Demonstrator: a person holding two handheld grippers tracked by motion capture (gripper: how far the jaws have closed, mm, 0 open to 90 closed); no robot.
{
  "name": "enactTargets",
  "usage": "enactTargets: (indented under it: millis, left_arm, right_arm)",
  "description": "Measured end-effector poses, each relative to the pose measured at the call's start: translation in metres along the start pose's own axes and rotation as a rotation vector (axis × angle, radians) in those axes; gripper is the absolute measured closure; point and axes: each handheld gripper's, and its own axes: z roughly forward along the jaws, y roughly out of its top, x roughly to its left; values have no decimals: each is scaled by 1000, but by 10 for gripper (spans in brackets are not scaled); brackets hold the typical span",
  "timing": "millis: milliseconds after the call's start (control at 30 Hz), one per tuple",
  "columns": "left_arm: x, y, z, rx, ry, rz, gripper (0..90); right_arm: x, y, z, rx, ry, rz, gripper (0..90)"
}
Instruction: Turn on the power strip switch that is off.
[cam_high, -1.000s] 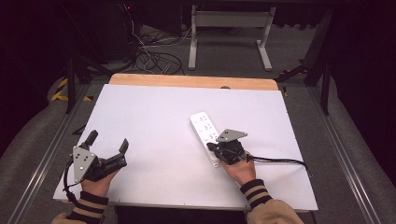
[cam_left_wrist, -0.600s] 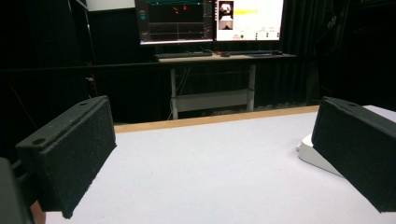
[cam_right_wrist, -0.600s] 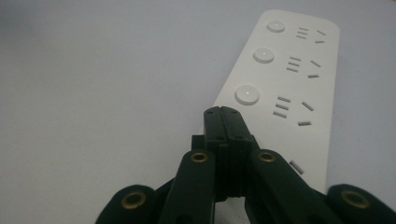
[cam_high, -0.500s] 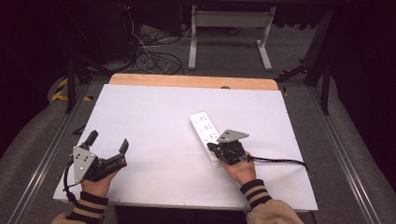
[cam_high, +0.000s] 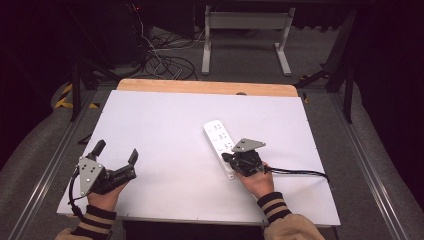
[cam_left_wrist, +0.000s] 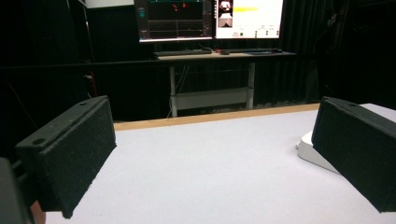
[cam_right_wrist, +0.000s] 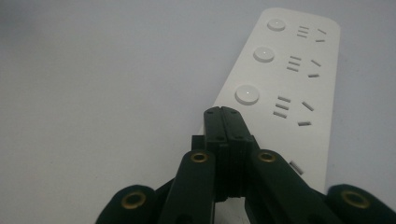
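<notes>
A white power strip (cam_high: 220, 141) with three round buttons and socket slots lies on the white table (cam_high: 165, 130), right of centre. My right gripper (cam_high: 229, 159) rests over its near end, jaws pressed together with nothing between them; in the right gripper view the closed tips (cam_right_wrist: 222, 114) sit at the strip's (cam_right_wrist: 285, 84) near left edge. My left gripper (cam_high: 116, 152) lies at the table's front left, open, pads wide apart. Its view shows both black pads (cam_left_wrist: 70, 154) with bare table between them and a corner of the strip (cam_left_wrist: 310, 151) behind the right pad.
A wooden strip (cam_high: 205, 87) edges the table's far side. Beyond it stand a desk frame (cam_high: 245, 35) and floor cables (cam_high: 165, 62). The left gripper view shows monitors (cam_left_wrist: 210, 18) on a far desk. A black cable (cam_high: 300, 173) trails right from my right gripper.
</notes>
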Motion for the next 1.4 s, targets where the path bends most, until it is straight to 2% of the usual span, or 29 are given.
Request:
enactTargets:
  millis: [1400]
  left_arm:
    - [-1, 0, 1, 6, -10, 4, 4]
  right_arm:
    - [0, 0, 0, 2, -1, 2, 900]
